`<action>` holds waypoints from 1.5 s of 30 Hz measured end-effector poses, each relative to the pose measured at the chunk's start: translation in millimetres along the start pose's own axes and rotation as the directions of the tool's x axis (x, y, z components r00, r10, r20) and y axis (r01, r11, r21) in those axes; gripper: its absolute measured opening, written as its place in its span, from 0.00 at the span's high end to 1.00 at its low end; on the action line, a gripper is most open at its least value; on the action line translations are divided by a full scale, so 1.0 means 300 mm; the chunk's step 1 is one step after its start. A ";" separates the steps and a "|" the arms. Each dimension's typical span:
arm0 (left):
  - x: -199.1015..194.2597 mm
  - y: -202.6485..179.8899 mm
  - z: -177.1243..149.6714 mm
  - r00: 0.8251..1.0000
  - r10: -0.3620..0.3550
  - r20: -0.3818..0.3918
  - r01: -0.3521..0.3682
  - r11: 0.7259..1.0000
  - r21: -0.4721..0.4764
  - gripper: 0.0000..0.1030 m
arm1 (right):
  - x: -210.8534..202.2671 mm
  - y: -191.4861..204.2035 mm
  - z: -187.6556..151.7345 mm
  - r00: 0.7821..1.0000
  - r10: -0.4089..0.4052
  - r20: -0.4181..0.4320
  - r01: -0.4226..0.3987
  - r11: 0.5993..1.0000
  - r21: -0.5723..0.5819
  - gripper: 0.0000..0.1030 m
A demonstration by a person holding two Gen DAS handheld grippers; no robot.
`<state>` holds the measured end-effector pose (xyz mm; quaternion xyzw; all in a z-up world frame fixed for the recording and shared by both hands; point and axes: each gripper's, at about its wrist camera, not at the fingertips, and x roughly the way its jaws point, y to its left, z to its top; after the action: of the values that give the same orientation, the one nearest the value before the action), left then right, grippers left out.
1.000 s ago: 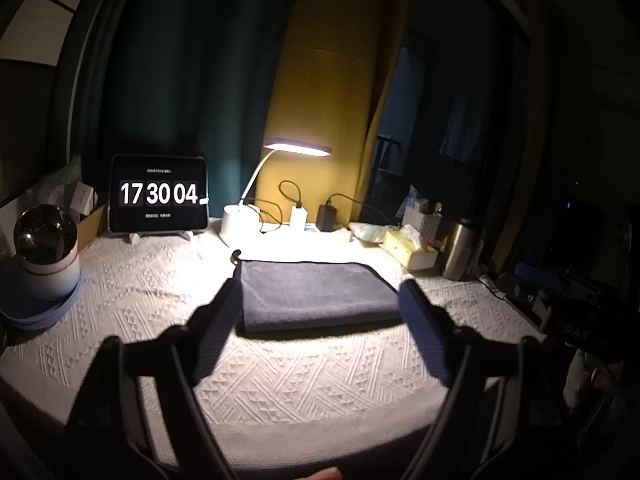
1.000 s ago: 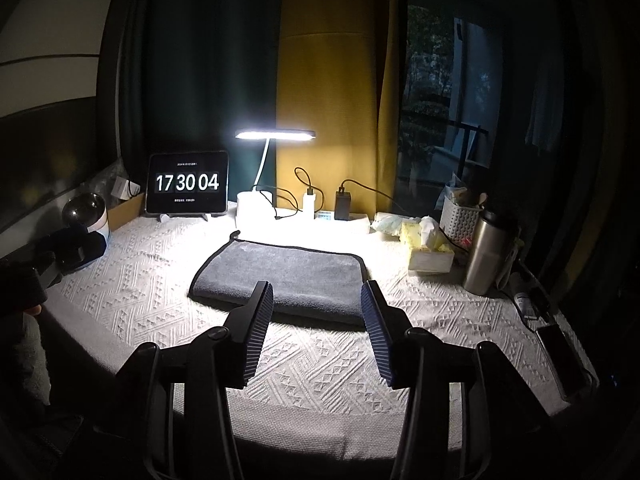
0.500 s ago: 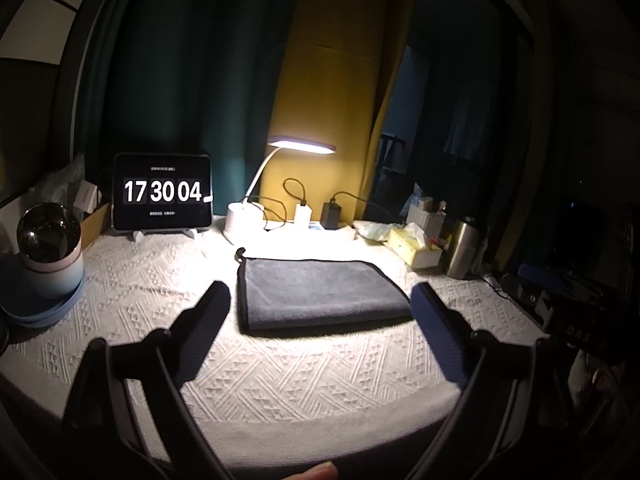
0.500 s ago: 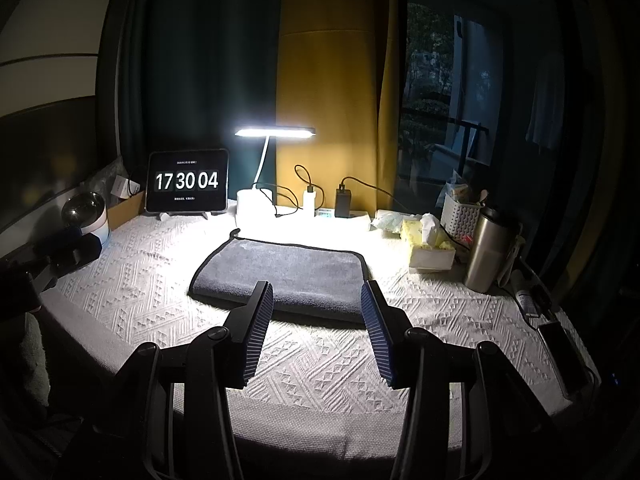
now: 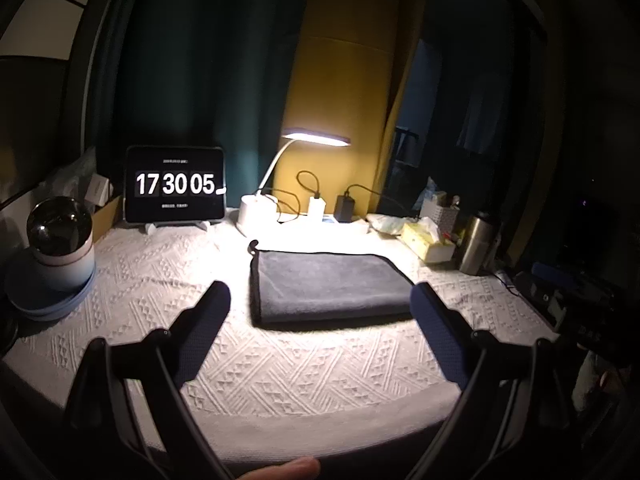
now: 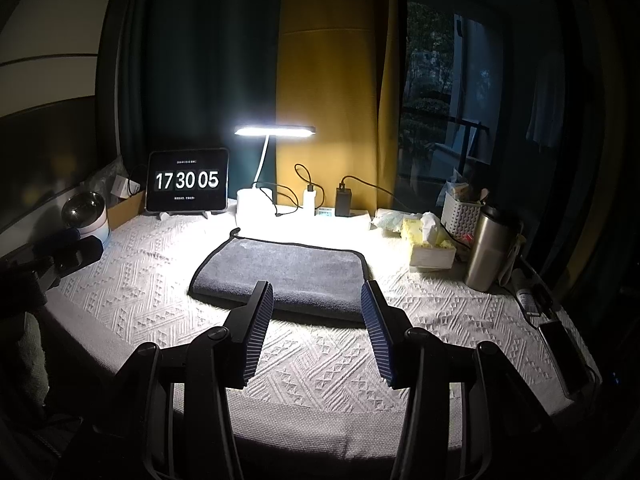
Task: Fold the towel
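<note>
A dark grey towel [image 5: 328,286] with a black hem lies folded flat on the white textured tablecloth [image 5: 280,364], under the desk lamp. It also shows in the right wrist view [image 6: 284,274]. My left gripper [image 5: 320,300] is open and empty, held above the cloth just in front of the towel's near edge. My right gripper [image 6: 318,294] is open and empty, its fingertips over the towel's near edge. The left gripper also shows at the left edge of the right wrist view [image 6: 68,246].
At the back stand a tablet clock [image 6: 187,181], a lit desk lamp [image 6: 256,200] and chargers with cables [image 6: 344,202]. On the right are a tissue box [image 6: 430,246], a white basket [image 6: 464,212], a steel flask [image 6: 490,254] and a phone [image 6: 564,354]. On the left a cup stands on blue plates [image 5: 60,248].
The left gripper has pulled back and lowered a little, so the towel looks smaller and farther away. The right gripper has hardly moved. The clock went from 17:30:04 to 17:30:05.
</note>
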<state>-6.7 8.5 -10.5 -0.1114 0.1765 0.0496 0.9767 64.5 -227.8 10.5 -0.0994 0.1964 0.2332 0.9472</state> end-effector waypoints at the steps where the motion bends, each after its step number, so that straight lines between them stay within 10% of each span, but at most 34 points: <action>1: -0.001 -0.001 0.000 1.000 0.000 0.001 0.000 1.000 0.001 0.10 | 0.001 0.000 0.000 1.000 0.000 0.000 0.000 1.000 -0.001 0.53; 45: 0.019 -0.021 -0.002 1.000 -0.027 -0.011 0.027 0.999 0.028 0.10 | 0.022 -0.003 -0.022 1.000 0.007 -0.012 -0.007 1.000 0.004 0.53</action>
<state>-0.7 2.4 -11.9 -0.1001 0.1809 0.0332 0.9778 68.4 -227.8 1.9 -0.0984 0.2031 0.2353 0.9453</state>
